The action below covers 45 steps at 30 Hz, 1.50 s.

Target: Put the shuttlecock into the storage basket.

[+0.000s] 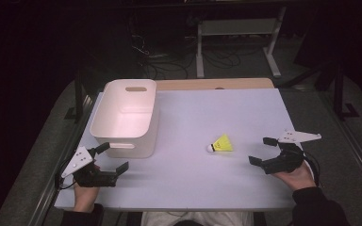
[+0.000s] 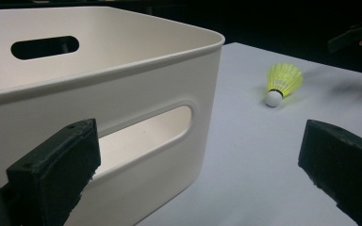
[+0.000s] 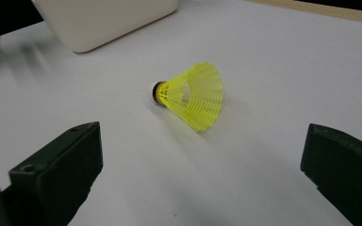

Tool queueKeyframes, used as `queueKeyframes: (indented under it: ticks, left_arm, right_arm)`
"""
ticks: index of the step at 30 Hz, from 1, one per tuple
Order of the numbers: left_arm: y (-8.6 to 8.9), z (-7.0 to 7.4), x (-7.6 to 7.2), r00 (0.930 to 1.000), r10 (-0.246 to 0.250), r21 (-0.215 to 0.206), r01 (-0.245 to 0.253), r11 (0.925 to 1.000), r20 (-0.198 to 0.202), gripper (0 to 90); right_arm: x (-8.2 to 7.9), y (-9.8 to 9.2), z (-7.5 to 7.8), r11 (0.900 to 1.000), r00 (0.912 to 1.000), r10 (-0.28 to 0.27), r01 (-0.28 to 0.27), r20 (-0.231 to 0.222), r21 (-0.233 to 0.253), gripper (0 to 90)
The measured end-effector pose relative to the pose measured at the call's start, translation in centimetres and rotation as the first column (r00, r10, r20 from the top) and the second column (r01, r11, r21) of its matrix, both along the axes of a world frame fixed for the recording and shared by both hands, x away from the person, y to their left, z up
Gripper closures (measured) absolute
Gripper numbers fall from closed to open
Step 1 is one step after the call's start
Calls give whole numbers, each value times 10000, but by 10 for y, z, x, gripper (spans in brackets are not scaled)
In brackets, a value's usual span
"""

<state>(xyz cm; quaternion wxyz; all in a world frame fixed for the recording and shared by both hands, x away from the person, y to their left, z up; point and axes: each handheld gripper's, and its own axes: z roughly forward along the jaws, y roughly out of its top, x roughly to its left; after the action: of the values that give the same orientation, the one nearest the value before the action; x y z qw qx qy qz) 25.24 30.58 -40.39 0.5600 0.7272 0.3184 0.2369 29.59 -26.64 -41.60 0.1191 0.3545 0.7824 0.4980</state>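
The neon-yellow plastic shuttlecock with a white cork tip [image 1: 221,144] lies on its side on the pale white tabletop [image 1: 193,179], right of centre, cork pointing toward the person's left.

The right black two-jaw gripper [image 1: 264,150] rests low at the table's right edge, just beside the shuttlecock on its skirt side, not touching it. Its jaws stand wide apart and hold nothing. In the right gripper view the shuttlecock [image 3: 188,96] lies ahead of the jaws, roughly centred between them, clear of both.

The left black two-jaw gripper [image 1: 114,157] sits near the front left corner, jaws spread and empty, just before the near wall of the cream rectangular plastic bin with slotted handles [image 1: 125,145]. From the left gripper view the shuttlecock [image 2: 283,84] is well apart, beyond the bin's corner [image 2: 207,94].
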Motion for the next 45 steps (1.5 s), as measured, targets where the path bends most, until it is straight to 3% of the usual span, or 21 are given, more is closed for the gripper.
queueKeyframes:
  ticks: [23, 45]
  left_arm:
    - [1, -1, -1, 9999, 29, -3, -29, 10000, -109, 0]
    - [1, -2, -2, 9999, 6, 30, -6, 10000, -146, 0]
  right_arm:
    - [-3, -1, 6, 10000, 10000, -28, 28, -47, -15, 0]
    - [1, 18, 21, 9961, 9966, 822, -823, -47, -314, 0]
